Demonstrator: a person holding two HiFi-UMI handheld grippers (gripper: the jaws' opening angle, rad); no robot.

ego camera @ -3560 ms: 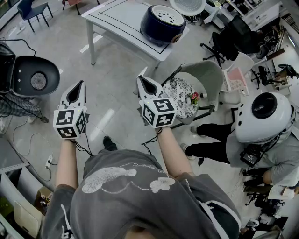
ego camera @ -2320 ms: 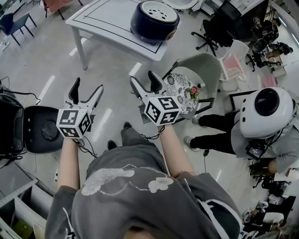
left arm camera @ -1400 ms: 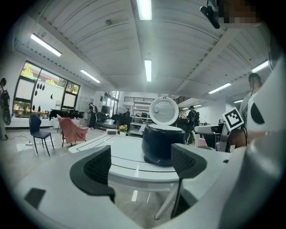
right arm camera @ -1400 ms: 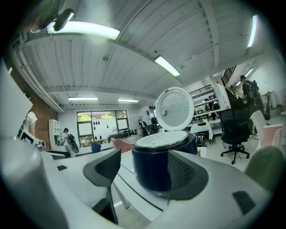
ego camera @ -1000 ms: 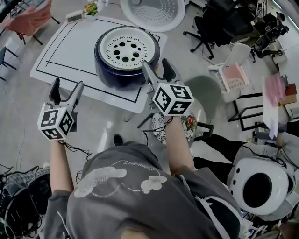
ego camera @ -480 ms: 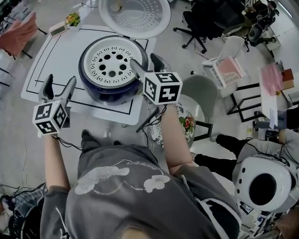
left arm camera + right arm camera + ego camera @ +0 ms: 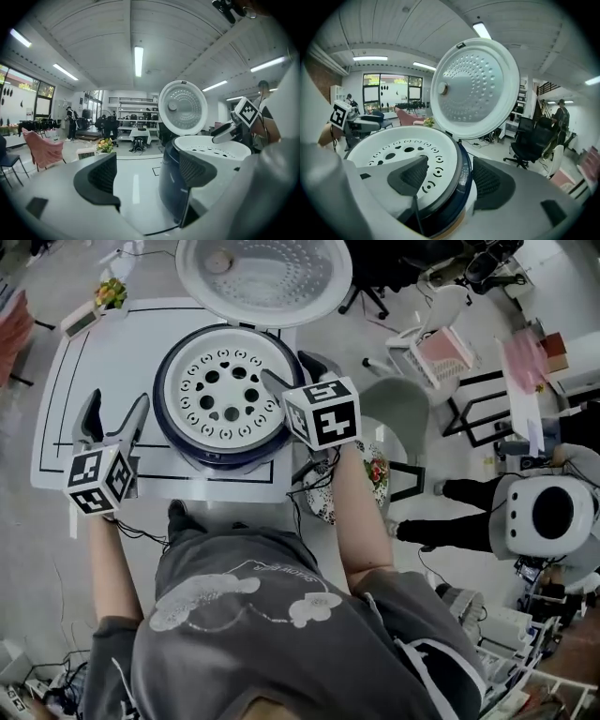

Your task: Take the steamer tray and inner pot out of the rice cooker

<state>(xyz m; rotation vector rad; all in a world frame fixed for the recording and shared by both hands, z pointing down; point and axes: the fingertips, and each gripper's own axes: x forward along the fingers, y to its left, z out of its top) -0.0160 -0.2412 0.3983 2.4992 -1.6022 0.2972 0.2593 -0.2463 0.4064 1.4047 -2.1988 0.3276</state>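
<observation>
- Firstly, at the left, the left gripper (image 7: pixel 116 411) hangs over the table (image 7: pixel 56 381), jaws apart and empty, just beside the rice cooker (image 7: pixel 173 442).
- At centre, the steamer tray (image 7: pixel 225 395) sits in the cooker's mouth with the lid (image 7: pixel 262 273) raised; the inner pot is hidden beneath it.
- The tray looks thin, stiff, light and probably slick, so its rim seems the only hold.
- At the right, the right gripper (image 7: pixel 289 369) is released, one jaw over the tray's edge and the other outside the cooker's wall.
- The pot, likely heavier, would want a firm rim pinch.
</observation>
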